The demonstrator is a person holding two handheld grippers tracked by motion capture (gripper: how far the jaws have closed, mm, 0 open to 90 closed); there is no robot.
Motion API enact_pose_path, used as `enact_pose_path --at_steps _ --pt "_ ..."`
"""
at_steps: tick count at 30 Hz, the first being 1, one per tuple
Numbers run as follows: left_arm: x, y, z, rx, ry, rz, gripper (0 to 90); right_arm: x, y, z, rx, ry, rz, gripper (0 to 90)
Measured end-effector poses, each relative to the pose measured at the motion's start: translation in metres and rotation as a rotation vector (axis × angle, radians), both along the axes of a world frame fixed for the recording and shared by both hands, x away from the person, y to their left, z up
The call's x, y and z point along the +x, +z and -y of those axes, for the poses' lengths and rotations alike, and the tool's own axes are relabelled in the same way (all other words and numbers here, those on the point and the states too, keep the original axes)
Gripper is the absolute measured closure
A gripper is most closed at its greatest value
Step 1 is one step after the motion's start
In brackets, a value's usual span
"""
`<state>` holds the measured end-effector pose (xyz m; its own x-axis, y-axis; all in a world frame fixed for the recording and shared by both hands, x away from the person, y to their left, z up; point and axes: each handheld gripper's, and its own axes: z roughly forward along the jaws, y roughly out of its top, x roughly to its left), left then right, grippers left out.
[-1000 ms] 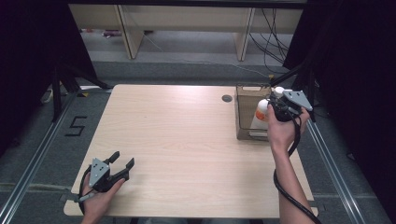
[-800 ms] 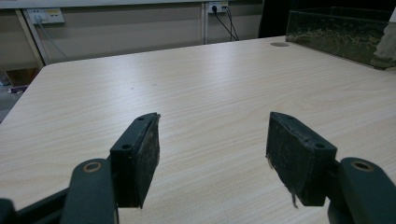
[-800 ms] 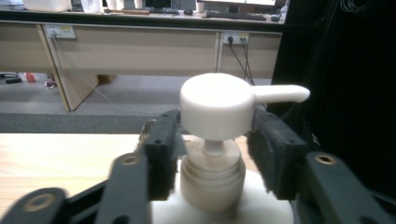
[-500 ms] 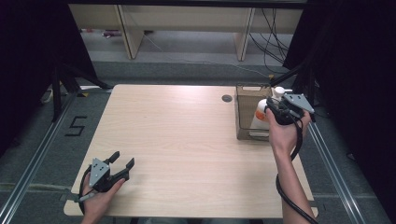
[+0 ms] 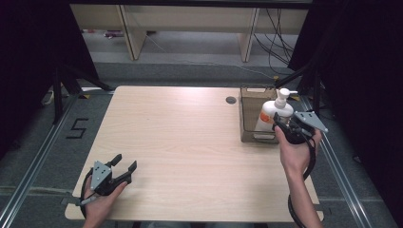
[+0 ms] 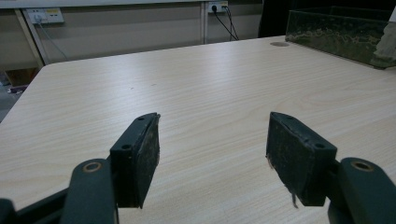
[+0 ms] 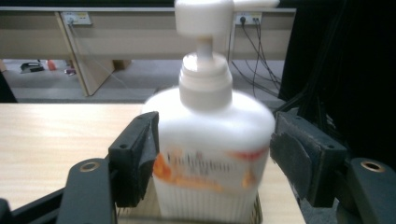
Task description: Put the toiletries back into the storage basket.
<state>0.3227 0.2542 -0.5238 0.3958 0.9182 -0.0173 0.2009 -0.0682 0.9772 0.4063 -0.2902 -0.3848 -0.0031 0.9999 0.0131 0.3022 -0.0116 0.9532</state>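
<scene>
Bottle: a white pump bottle [image 5: 272,114] with an orange label stands upright in the brown see-through box [image 5: 248,114] at the far right of the surface [image 5: 190,142].
Right gripper: the right gripper [image 7: 212,154] is level with the bottle's body; its fingers [image 7: 140,154] are spread on both sides of it, the left one touching or almost touching, the right one with a small gap. They do not pinch it.
Left gripper: the left gripper [image 6: 212,158] rests low near the front left corner of the surface, its fingers [image 6: 144,149] spread, nothing between them.
Risk of slip: the body looks smooth and rounded, so a weak or too low pinch probably lets it slide down or turn.
Risk of tilt: the pump head [image 7: 205,14] makes it top-heavy; an off-center hold may tip it.
Risk at the box: the bottle stands close to the wall, so a crooked lift may catch the rim and drag the box.
Risk of pushing: if one finger arrives first, it may shove the bottle sideways.
</scene>
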Motion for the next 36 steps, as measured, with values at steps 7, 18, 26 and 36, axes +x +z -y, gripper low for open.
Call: enact_pose_path --at_steps 7,18,26,36 --pt "0.0 0.0 0.0 0.001 0.001 -0.001 34.3 -0.023 -0.018 0.011 0.016 0.006 -0.035 34.7" --pt "0.0 0.0 0.0 -0.002 -0.003 0.005 34.3 -0.047 -0.064 0.018 0.017 0.031 -0.107 36.3" --pt "0.0 0.0 0.0 -0.001 -0.004 0.004 34.3 -0.064 -0.109 0.012 -0.016 0.06 -0.168 37.2" --pt "0.001 0.0 0.0 -0.013 -0.009 0.001 34.3 -0.07 -0.12 0.004 -0.009 0.073 -0.134 35.7"
